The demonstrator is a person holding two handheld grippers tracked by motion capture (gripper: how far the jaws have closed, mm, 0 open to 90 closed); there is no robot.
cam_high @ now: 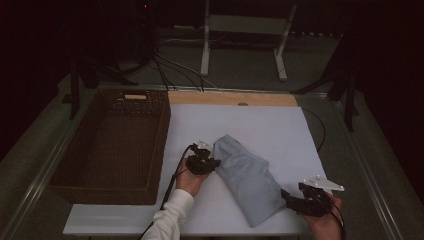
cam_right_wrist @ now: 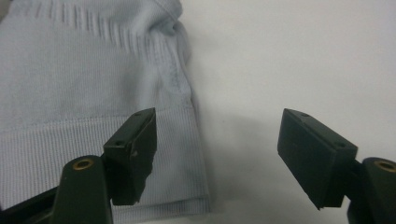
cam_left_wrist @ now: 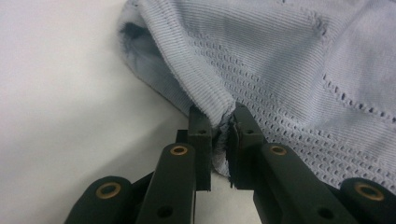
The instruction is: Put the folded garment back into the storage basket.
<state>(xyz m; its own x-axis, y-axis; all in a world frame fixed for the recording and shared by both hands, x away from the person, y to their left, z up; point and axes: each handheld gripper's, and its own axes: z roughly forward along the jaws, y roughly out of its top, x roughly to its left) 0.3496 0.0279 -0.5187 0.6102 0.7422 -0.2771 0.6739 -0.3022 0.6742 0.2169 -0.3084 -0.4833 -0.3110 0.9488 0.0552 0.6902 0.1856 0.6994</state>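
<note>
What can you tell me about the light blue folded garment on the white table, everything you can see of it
The light blue garment is a knit, seemingly a sweater, with ribbed bands and patches of openwork mesh. It lies folded into a long bundle, slanting across the white table, right of the wicker basket. The left gripper is shut on a ribbed edge at its far end. At its near end, the right gripper is open, one jaw over the ribbed hem, the other over bare table.
</note>
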